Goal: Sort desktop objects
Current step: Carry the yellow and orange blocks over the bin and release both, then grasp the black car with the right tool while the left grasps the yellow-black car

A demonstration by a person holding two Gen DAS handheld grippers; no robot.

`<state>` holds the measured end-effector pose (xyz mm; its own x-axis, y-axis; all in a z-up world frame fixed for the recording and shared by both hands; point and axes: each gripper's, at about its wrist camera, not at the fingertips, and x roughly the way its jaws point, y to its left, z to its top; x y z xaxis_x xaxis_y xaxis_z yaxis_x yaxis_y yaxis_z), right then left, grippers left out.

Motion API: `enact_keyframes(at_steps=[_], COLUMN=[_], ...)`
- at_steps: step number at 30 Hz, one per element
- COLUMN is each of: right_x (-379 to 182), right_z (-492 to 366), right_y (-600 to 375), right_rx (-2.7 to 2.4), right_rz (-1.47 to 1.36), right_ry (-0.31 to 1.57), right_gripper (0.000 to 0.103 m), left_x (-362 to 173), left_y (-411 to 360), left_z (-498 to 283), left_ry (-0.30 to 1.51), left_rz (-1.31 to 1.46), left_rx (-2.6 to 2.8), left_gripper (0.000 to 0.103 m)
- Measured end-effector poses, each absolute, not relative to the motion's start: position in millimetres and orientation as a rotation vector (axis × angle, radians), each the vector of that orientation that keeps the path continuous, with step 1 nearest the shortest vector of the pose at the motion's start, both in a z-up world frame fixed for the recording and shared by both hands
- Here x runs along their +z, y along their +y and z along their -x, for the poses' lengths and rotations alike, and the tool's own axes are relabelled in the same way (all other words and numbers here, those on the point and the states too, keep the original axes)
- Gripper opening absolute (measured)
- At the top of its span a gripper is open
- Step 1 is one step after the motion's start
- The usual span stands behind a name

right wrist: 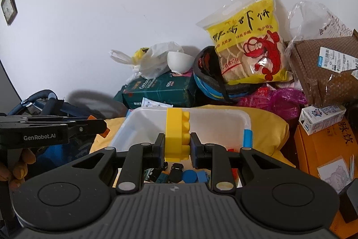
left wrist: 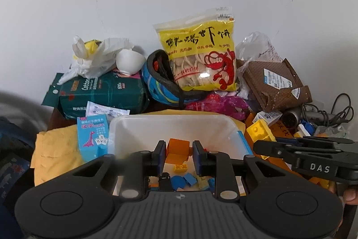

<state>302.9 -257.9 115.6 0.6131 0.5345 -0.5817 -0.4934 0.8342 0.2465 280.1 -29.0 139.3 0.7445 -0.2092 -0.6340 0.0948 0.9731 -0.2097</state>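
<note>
My left gripper (left wrist: 179,155) is shut on an orange toy block (left wrist: 178,148), held over a white plastic bin (left wrist: 125,127). In the right wrist view my right gripper (right wrist: 177,148) is shut on a yellow studded block (right wrist: 176,134), above the same white bin (right wrist: 143,120). Several small blue, yellow and black toy pieces (left wrist: 181,179) lie on the bin's floor. The right gripper's black body (left wrist: 313,156) shows at the right of the left wrist view, and the left gripper's body (right wrist: 44,133) at the left of the right wrist view.
The bin rests on a yellow cloth (left wrist: 56,149). Behind it a prawn cracker bag (left wrist: 199,55), a blue helmet (left wrist: 161,86), a green tissue pack (left wrist: 100,91), a white bowl (left wrist: 129,62) and a brown parcel (left wrist: 275,82) crowd the wall. A blue dinosaur card box (left wrist: 91,136) stands left; an orange box (right wrist: 324,149) right.
</note>
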Motion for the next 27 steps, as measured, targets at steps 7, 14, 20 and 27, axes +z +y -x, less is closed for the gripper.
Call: enact_keyframes(at_steps=[7, 14, 20, 27], right_x=[107.4, 93.4, 89.0, 75.5], right_z=[-315.1, -326.8, -324.5, -258.1], right_y=[-248.0, -240.3, -238.2, -247.5], right_rx=[0.590, 0.565, 0.536, 0.601], right_rz=[-0.025, 0.013, 0.050, 0.069], right_ry=[0.722, 0.765, 0.742, 0.685], right_gripper=[0.025, 0.029, 0.058, 0.059], left_x=[130.3, 119.2, 107.7, 73.2], left_y=[-31.3, -27.6, -22.4, -20.5], left_z=[-292.7, -304.7, -285.9, -202.1], left_ry=[0.744, 0.761, 0.746, 0.667], left_rz=[0.156, 0.168, 0.146, 0.094], left_rx=[-0.158, -0.027, -0.041, -0.088], left_gripper=[0.029, 0.073, 0.073, 0.073])
